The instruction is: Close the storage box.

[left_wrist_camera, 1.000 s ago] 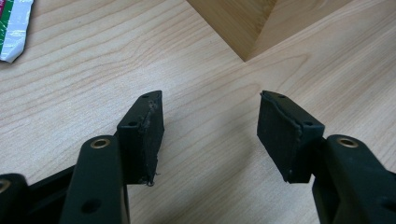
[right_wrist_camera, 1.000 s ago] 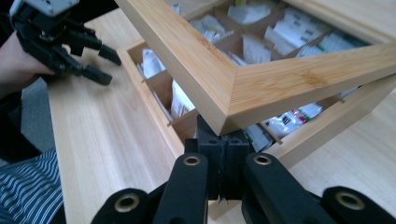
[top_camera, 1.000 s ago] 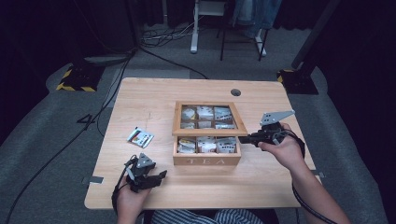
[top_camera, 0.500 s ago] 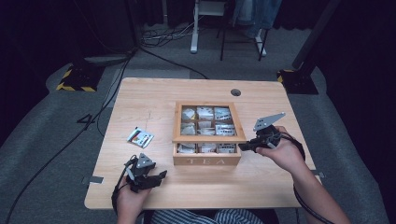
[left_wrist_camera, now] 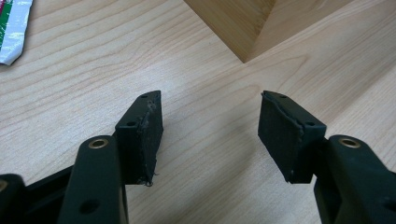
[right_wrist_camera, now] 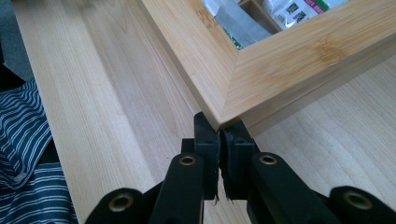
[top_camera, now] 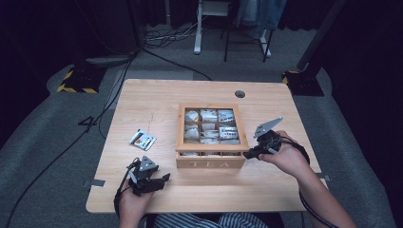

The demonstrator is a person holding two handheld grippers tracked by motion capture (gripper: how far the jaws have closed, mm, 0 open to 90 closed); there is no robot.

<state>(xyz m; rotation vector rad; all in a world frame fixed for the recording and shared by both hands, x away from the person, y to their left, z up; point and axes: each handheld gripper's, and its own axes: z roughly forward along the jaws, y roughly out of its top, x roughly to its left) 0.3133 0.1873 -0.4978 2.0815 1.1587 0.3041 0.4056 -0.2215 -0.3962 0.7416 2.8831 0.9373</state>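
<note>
At the center of the high view sits the wooden tea box [top_camera: 211,164], its front wall lettered TEA facing the bottom of the frame; its framed lid [top_camera: 183,127] now lies nearly flat over the packets, so closing looks almost finished, judging from the pictures. The right gripper [top_camera: 252,153] meets the lid's lower-right corner, and the right gripper view shows the jaws pressed together with that lid corner [right_wrist_camera: 227,114] just above their tips; whether they pinch anything I cannot tell. What seems left is settling the lid fully and pulling away. The box is close to square, its slightly longer axis running left to right across the table [top_camera: 142,102]. The left gripper [top_camera: 151,180] rests at lower left, released, jaws spread over bare wood. 1 loose tea packet [top_camera: 142,139] lies left of the box.
</note>
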